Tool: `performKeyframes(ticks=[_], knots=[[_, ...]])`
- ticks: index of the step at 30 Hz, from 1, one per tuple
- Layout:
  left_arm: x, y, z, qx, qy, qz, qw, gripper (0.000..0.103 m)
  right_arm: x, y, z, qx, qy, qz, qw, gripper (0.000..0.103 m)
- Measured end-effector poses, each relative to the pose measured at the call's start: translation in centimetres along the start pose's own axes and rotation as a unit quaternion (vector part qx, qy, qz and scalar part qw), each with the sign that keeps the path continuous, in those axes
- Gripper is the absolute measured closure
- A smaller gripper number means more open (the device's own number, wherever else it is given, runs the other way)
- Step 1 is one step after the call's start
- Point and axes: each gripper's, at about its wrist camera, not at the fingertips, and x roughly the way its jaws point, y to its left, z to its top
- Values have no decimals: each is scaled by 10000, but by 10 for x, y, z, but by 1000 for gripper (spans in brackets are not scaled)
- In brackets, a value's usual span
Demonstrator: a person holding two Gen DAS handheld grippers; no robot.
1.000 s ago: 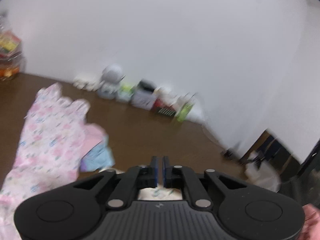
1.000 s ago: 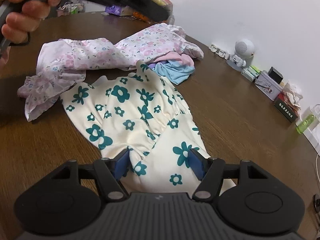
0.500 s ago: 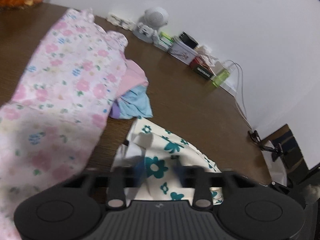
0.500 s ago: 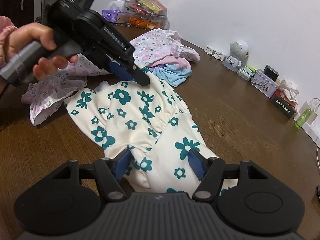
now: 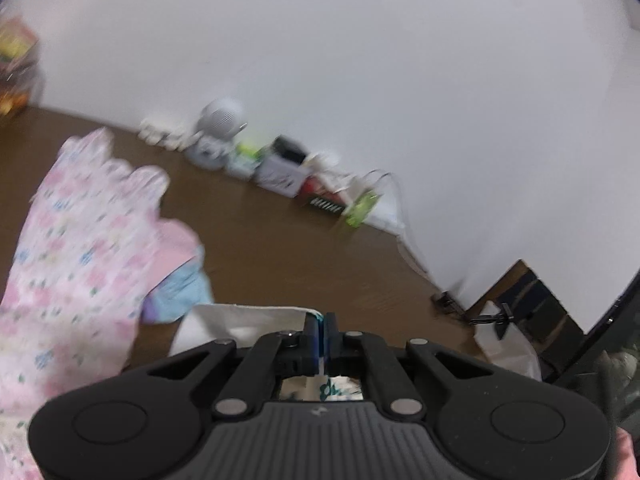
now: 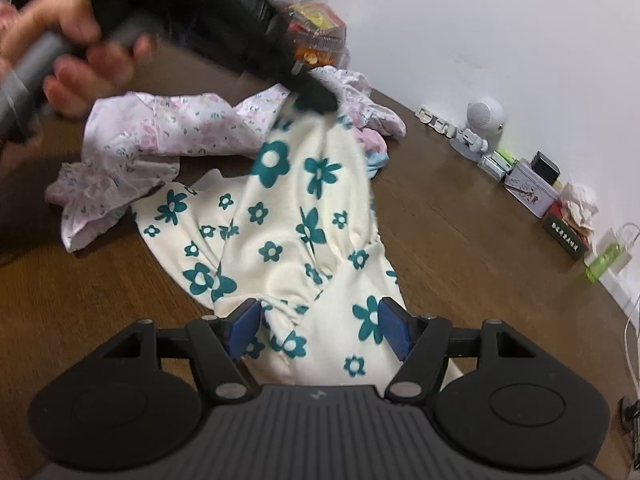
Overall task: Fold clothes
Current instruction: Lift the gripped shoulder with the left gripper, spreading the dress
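far edge pinched and lifting

since a second ago the left gripper (image 5: 322, 336) has dropped onto the cream garment with teal flower print (image 6: 304, 216), clamped its far edge and begun to raise it; that cloth now rises in a ridge toward the pinch instead of lying flat. the jaws are fully together with a thin fold of the fabric caught between the blue pads. left of those fingers lies the pink floral ruffled garment (image 5: 80, 248), with a small pale-blue piece (image 5: 180, 292) just beside it, on the brown wooden table (image 5: 280, 256).

the right gripper (image 6: 318, 330) sits at the near end of the cream garment, its jaws standing wide and apart from the cloth that lies between them, gripping nothing.

to fold cleanly, i'd judge the left pinch should travel toward the right fingers in a low arc, keeping the edge taut, while the right side pins or takes the near hem so the cloth doesn't drag or bunch.
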Motion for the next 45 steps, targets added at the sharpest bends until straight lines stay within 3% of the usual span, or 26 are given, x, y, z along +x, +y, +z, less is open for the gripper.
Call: performKeyframes(ticks=[5,9,15,18,21,23,25,27,31,33,35,36,37,38,42,45], knots=[[-6,-15,1,26,-124,-180,9998,103,9,-1,2,55,148,-28,9999,42],[-14,-6,4,-139,-260,-256,9992,103,5,-1,0,101,153,-161,9997,91],[-24,28,0,-631,-469,-239,9966,103,-20,0,-6,212,-453,-826,9953,92],[-25,51,-13,-813,-487,4,9955,103,-16,21,-13,-272,-491,-1206,9911,92],[-24,81,-31,-1274,-262,236,9912,103,0,42,-22,-767,-312,-1097,9905,90],[-24,95,-42,-1528,-115,232,9879,103,3,48,-26,-888,-322,-1062,9898,81],[-25,104,-52,-1749,-1,190,9844,90,0,48,-28,-831,-391,-943,9913,72],[-26,111,-60,-1940,80,97,9809,73,-4,50,-30,-824,-459,-882,9916,72],[-25,105,-63,-2110,138,-554,9758,58,-10,54,-36,-920,-505,-890,9905,68],[-21,94,-61,-2001,215,-594,9777,53,-12,54,-37,-880,-535,-868,9909,68],[-12,81,-60,-1835,354,-374,9817,57,-11,56,-38,-845,-538,-828,9915,67],[-7,76,-61,-1743,469,-159,9835,72,-10,57,-39,-848,-511,-789,9920,67],[-1,71,-63,-1616,565,23,9852,103,-9,58,-40,-862,-468,-738,9924,67],[2,68,-65,-1497,585,162,9869,99,-7,59,-41,-876,-425,-686,9929,67],[1,61,-72,-1088,529,566,9910,101,-13,59,-46,-789,-510,-585,9939,63],[-6,61,-75,-915,458,706,9922,101,-32,44,-46,-281,-813,-530,9949,63]])
